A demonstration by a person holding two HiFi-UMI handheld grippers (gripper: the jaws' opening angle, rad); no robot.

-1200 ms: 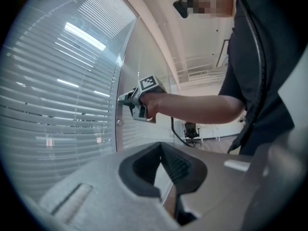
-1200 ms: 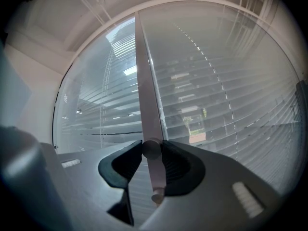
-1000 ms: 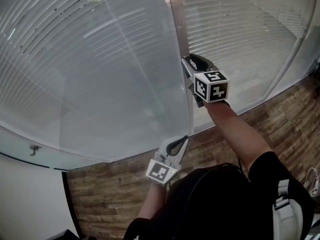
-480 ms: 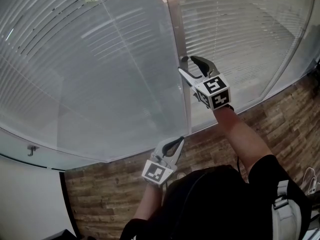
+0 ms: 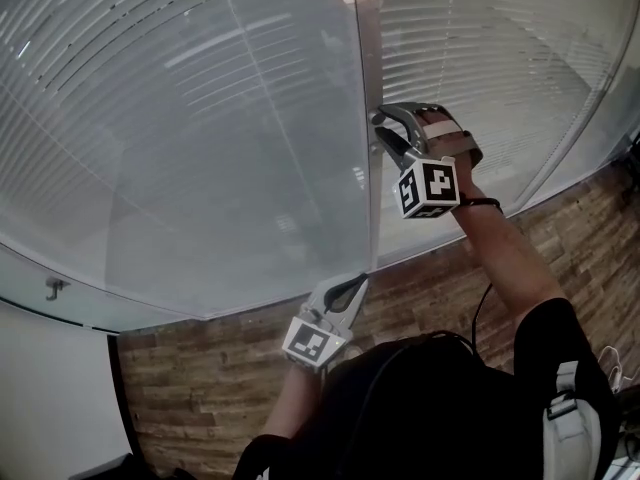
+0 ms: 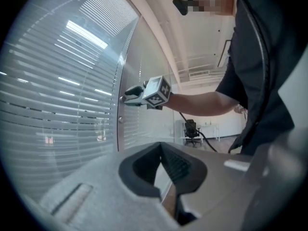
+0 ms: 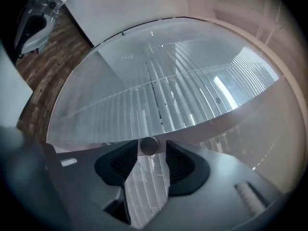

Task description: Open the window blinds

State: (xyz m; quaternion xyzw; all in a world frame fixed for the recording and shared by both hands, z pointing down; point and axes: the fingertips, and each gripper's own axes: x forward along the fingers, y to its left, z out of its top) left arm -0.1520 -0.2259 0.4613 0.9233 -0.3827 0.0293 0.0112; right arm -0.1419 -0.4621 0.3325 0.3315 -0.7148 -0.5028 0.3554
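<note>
White slatted blinds (image 5: 150, 118) hang behind glass on both sides of a grey vertical frame post (image 5: 366, 48). My right gripper (image 5: 379, 130) reaches level to that post. In the right gripper view a small round metal knob (image 7: 148, 146) sits between the tips of its fingers (image 7: 118, 162), with a thin gap beside the right pad. Its jaws have just been closing around the knob. My left gripper (image 5: 358, 282) hangs lower, near the bottom of the glass. Its jaws meet at the tips with nothing between them.
Wood-plank floor (image 5: 200, 388) runs below the glass wall. A second small knob (image 6: 121, 120) sits lower on the same post. A white wall panel (image 5: 50, 388) stands at the lower left. The person's torso and a strap fill the bottom of the head view.
My right gripper has rolled about a quarter turn at the knob, so the hand now shows on top. Its jaws opened off the knob and came back in. The left gripper has stayed put.
</note>
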